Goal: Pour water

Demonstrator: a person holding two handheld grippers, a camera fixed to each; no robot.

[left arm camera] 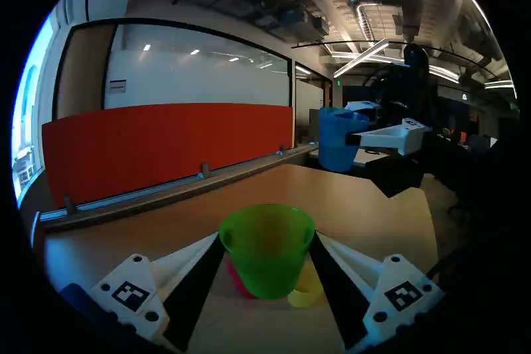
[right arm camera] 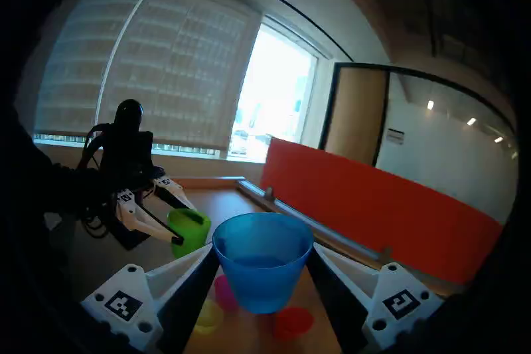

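Green cup (left arm camera: 267, 251) pinched by left gripper (left arm camera: 267, 238) jaws — right gripper (right arm camera: 263, 248) pinches blue cup (right arm camera: 263, 267) (upright, holds water) well apart, off to its right.

The left gripper (left arm camera: 267, 238) is held level, pinching a green cup (left arm camera: 267, 258), while the right gripper (right arm camera: 263, 249), facing it, clamps a blue cup (right arm camera: 263, 274).

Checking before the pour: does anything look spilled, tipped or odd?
Nothing stands out. The left gripper holds the green cup upright, the right gripper holds the blue cup upright, and the table shows no spill.
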